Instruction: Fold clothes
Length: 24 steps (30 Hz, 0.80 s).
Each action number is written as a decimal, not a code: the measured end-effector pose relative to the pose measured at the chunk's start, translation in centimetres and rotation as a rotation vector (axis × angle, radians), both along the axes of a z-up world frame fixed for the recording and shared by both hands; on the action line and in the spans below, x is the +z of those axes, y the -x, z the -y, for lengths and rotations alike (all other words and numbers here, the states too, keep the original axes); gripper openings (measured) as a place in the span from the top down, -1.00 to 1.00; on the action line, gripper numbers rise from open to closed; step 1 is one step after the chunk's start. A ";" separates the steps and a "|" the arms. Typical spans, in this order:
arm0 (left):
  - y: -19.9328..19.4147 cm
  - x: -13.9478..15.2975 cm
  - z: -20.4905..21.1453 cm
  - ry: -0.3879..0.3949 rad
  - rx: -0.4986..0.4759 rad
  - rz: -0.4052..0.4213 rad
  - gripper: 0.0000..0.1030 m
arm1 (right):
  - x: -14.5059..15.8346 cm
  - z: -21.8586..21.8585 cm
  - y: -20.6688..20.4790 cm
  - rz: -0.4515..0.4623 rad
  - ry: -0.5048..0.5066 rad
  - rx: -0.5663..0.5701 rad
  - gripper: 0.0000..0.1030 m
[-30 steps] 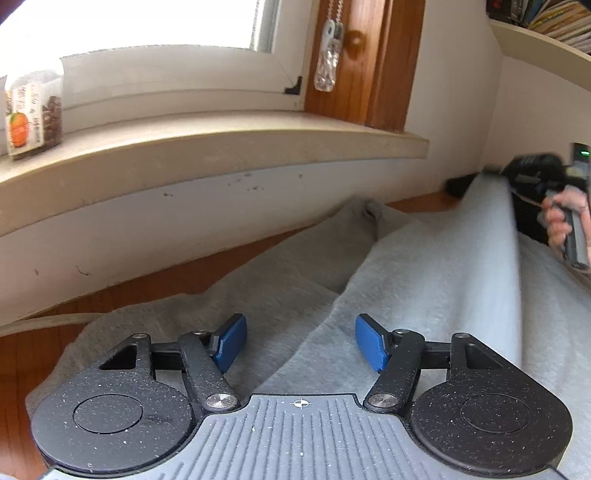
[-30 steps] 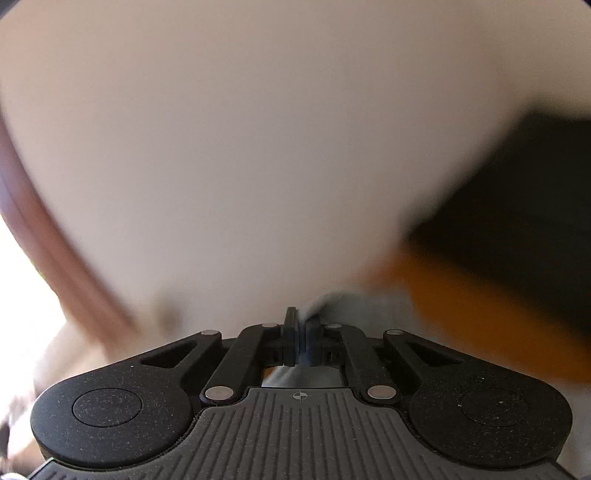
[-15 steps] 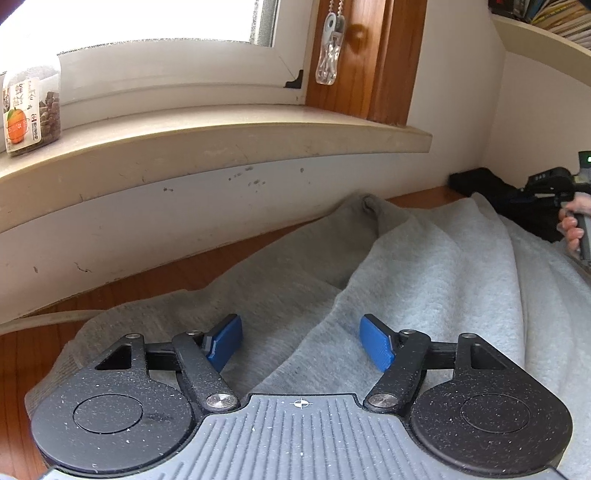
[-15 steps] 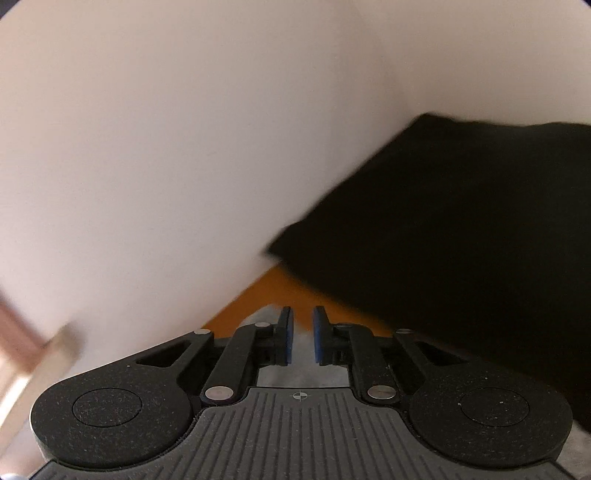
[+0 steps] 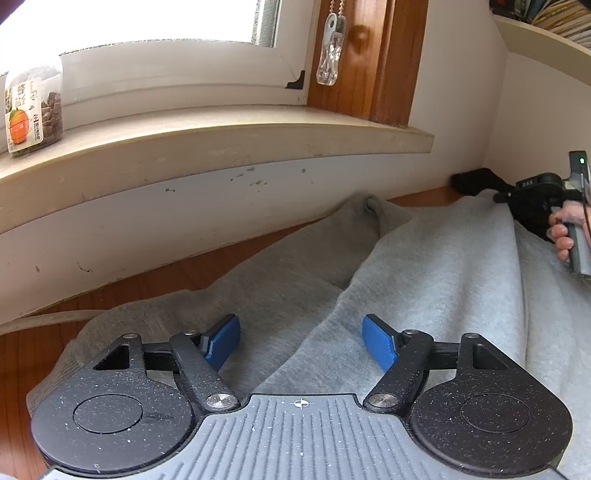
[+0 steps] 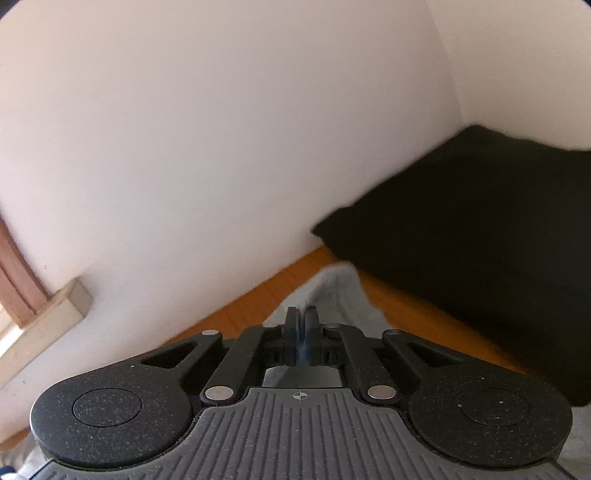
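A grey sweatshirt (image 5: 424, 277) lies spread on the wooden table (image 5: 184, 269), its right part folded over in a lighter layer. My left gripper (image 5: 300, 325) hovers low over the near edge of that fold. Its jaws are opening, with cloth beneath them and nothing pinched. At the far right a hand (image 5: 561, 229) holds my right gripper at the garment's far edge. In the right wrist view my right gripper (image 6: 301, 314) is shut, and a ridge of the grey sweatshirt (image 6: 332, 284) runs up between its pads.
A white wall and a windowsill (image 5: 221, 136) run close behind the table, with a jar (image 5: 33, 110) at the sill's left end. A black cloth (image 6: 480, 240) lies in the far corner, close to my right gripper. A shelf (image 5: 546, 33) juts out at the upper right.
My right gripper has come down, and the fold it held up high now lies lower and flatter. Its jaws parted briefly, then shut again. The left jaws have widened slightly.
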<state>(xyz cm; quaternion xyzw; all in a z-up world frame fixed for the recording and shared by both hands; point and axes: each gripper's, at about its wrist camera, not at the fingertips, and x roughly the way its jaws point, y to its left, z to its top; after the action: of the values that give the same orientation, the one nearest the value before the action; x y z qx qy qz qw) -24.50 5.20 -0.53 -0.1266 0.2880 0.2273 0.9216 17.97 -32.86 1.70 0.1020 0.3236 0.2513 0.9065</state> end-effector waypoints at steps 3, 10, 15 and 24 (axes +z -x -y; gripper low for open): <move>0.1 0.1 0.1 -0.011 0.002 0.010 -0.50 | 0.0 -0.5 0.7 0.019 0.101 0.017 0.73; -4.2 3.0 0.6 0.004 -0.099 0.038 -0.26 | -1.2 -0.4 1.3 0.015 0.117 0.138 0.43; -12.0 2.5 0.2 0.075 -0.141 -0.012 -0.19 | -1.4 -0.4 1.6 0.074 0.115 0.178 0.30; -19.1 0.3 -0.2 0.073 -0.135 -0.034 0.15 | -1.0 0.3 1.1 0.038 0.047 0.185 0.29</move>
<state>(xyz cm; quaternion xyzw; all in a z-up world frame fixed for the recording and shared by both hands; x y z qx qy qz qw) -5.44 5.38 -0.21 -0.1367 0.3196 0.1561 0.9246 16.89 -33.19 0.73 0.0456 0.3200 0.3282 0.8876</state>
